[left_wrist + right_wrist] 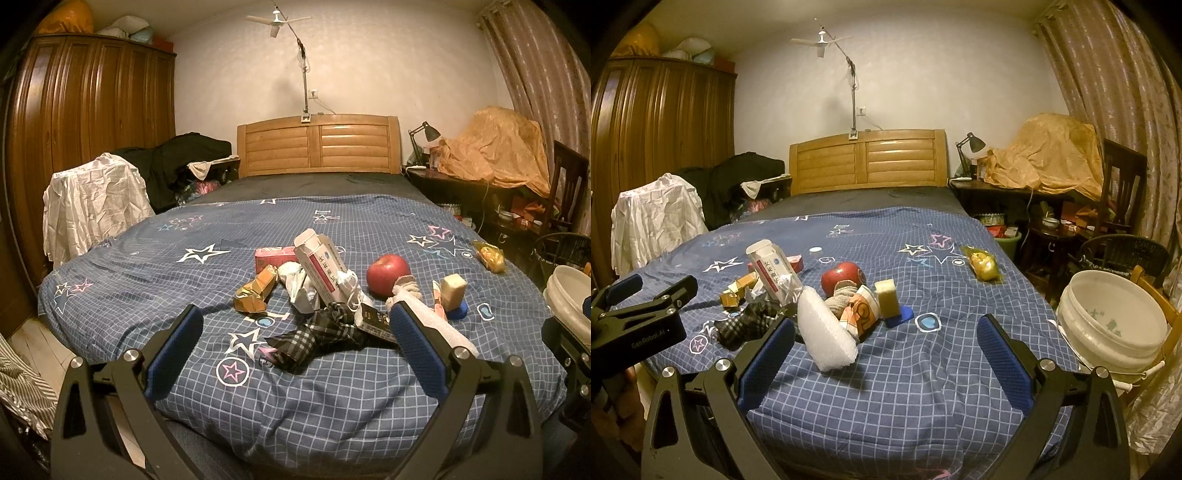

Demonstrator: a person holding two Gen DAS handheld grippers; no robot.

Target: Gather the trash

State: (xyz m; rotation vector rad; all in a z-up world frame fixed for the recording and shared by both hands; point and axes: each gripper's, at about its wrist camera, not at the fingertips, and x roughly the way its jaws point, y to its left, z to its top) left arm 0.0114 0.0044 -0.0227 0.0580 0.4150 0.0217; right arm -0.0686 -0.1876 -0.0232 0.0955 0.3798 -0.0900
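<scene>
The left gripper (295, 332) hangs above the foot edge of the bed, its blue-padded jaws spread wide with nothing between them. The right gripper (886, 339) hangs beside it over the same edge, jaws equally wide and empty.

Just beyond the left gripper, a dark plaid cloth (317, 332) lies crumpled on the blue checked bedspread (129, 266). Behind it, the trash sits in a loose pile near the middle of the bed: a gold foil wrapper (255, 291), crumpled white paper (301, 288), a white carton with a red stripe (323, 269) leaning on the heap, and a pink box (275, 256) behind that. A roll of bubble wrap (825, 336) rests at the near side of the pile, close to the right gripper's left finger. A red apple (388, 274) sits touching the pile's right side, with a yellow sponge on a blue base (888, 302) next to it. A yellow plastic packet (982, 266) lies apart, near the right edge of the bed.

A white bucket (1115, 317) stands on a chair just off the bed's right edge, near the foot corner.
</scene>
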